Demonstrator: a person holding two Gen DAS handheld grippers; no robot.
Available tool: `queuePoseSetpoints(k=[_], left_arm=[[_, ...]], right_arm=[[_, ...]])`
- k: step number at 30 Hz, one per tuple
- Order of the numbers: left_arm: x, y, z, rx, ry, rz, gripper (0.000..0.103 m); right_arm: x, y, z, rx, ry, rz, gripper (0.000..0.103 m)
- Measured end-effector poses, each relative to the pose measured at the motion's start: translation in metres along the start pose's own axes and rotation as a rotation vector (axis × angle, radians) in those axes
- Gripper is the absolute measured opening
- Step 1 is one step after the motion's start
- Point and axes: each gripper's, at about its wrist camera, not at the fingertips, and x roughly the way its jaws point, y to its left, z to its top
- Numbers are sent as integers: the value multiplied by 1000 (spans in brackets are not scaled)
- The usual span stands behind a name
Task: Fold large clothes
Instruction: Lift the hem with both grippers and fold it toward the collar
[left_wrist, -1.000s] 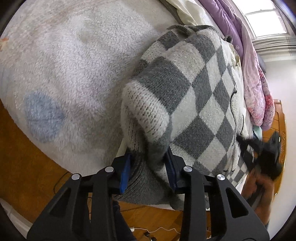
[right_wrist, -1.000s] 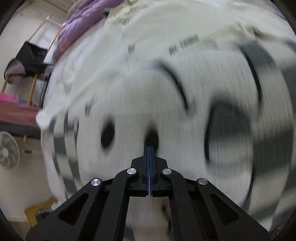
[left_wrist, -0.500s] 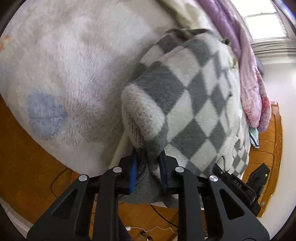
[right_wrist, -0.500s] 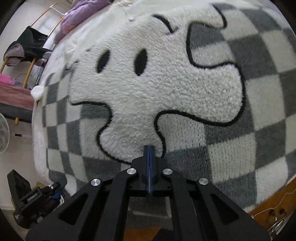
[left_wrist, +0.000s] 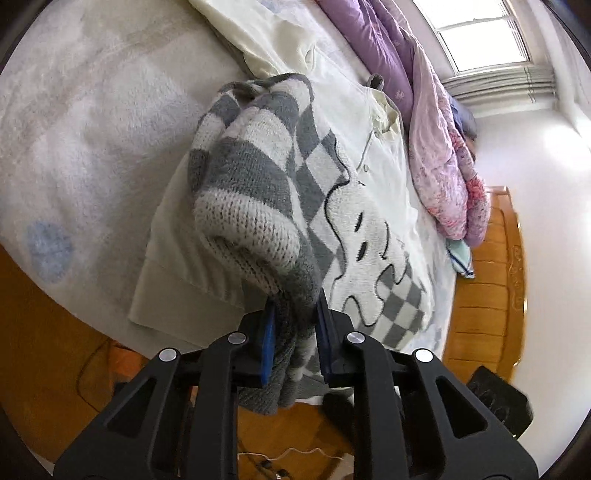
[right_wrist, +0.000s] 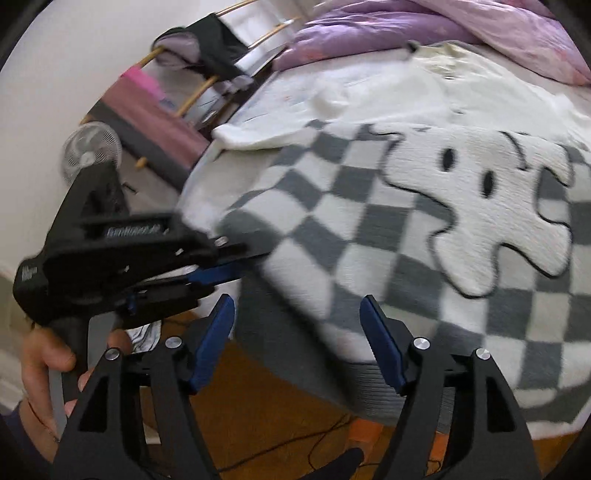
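Sweater, checkered grey and white, lies spread on the bed, one sleeve lifted in the clamped left tool; right tool hangs open near the hem. Sleeve fold underway, I judge; next, lay it across the chest

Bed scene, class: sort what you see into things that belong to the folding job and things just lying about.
Belongs to the job:
checked sweater
left gripper, shut on its sleeve
right gripper, open just off the hem

Just lying about:
cream garment under the sweater
purple quilt
fan
fluffy blanket
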Motion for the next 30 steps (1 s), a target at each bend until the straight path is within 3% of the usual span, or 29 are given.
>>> queuePoseSetpoints(k=[4, 11, 12, 14, 17, 20, 21, 22, 23, 26, 28, 30], left_arm=[[-4, -11, -3, 19, -10, 6, 18], [-4, -40, -12, 123, -35, 42, 18], [-4, -45, -12, 138, -43, 54, 18], [-1, -51, -12, 144, -32, 48, 18], [2, -67, -17, 177, -21, 14, 18], [-10, -97, -29, 265, -67, -42, 20], [-15, -111, -34, 306, -84, -67, 22], [-20, -122, -37, 341, -102, -78, 33], [-25, -133, -40, 372, -137, -72, 41], [-32, -150, -42, 409, -217, -55, 42], [-24, -155, -40, 398, -230, -42, 47], [-6, -157, -39, 386, -215, 19, 48]], right_arm=[[30, 17, 5, -103, 10, -78, 68], [52, 9, 11, -15, -63, -132, 67], [51, 6, 12, -2, -74, -141, 48], [49, -6, 14, 67, -73, -151, 36], [30, -22, 16, 167, -115, -153, 26], [-2, -51, 15, 343, -163, -101, 25], [-13, -60, 15, 383, -181, -77, 25], [-28, -68, 13, 426, -212, -44, 25], [-42, -76, 11, 458, -239, -17, 25], [-89, -107, -1, 589, -351, 57, 25], [-120, -135, -17, 707, -432, 97, 25], [-145, -165, -38, 838, -510, 132, 25]])
